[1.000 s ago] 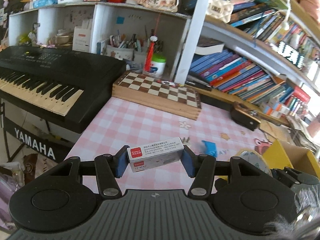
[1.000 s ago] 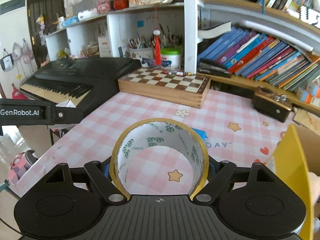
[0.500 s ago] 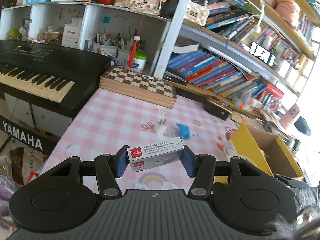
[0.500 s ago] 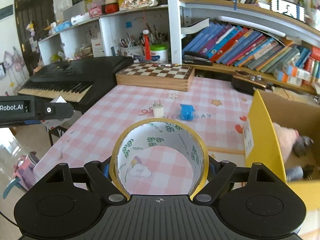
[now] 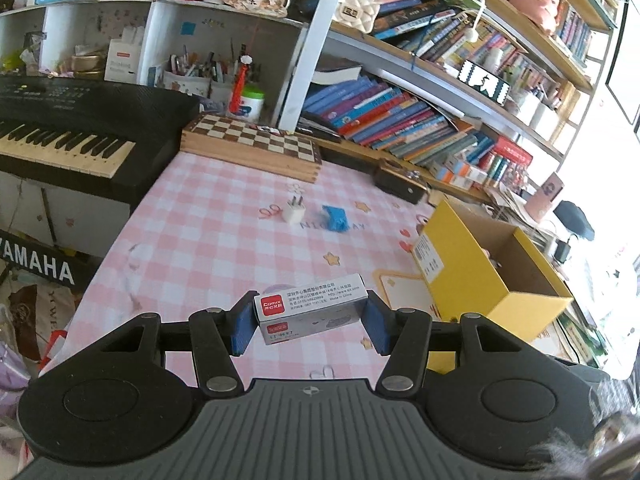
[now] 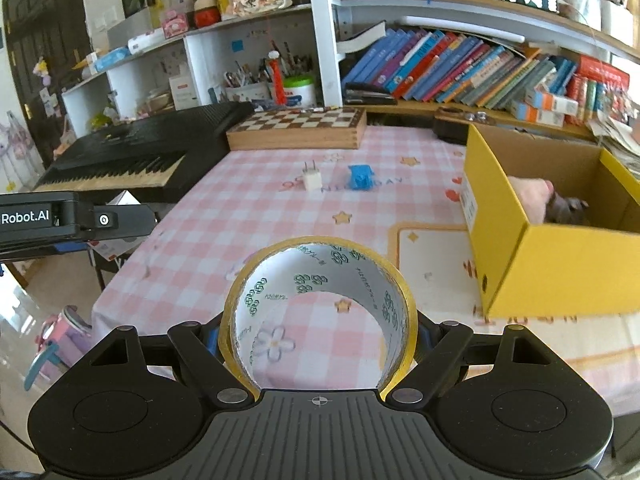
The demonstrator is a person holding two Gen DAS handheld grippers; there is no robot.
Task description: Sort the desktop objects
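My left gripper [image 5: 310, 320] is shut on a small grey and red staples box [image 5: 312, 307], held above the pink checked tablecloth [image 5: 208, 248]. My right gripper [image 6: 318, 332] is shut on a roll of yellow tape [image 6: 396, 300], held above the table's near edge. An open yellow cardboard box [image 5: 460, 256] stands on the right; in the right wrist view [image 6: 552, 264] it holds a pink and dark item. A white plug adapter [image 5: 294, 212] and a small blue object [image 5: 335, 218] lie mid-table, also in the right wrist view [image 6: 312, 178] [image 6: 360, 177].
A wooden chessboard box [image 5: 252, 146] lies at the back of the table. A black Yamaha keyboard [image 5: 80, 128] stands left of it. Bookshelves [image 5: 400, 120] run behind. A dark small box [image 5: 400, 186] sits near the back right. The left gripper's body [image 6: 60, 220] shows at left.
Both grippers have pulled back and risen from the table, still holding their objects. The yellow box, plug adapter and blue object have come into fuller view.
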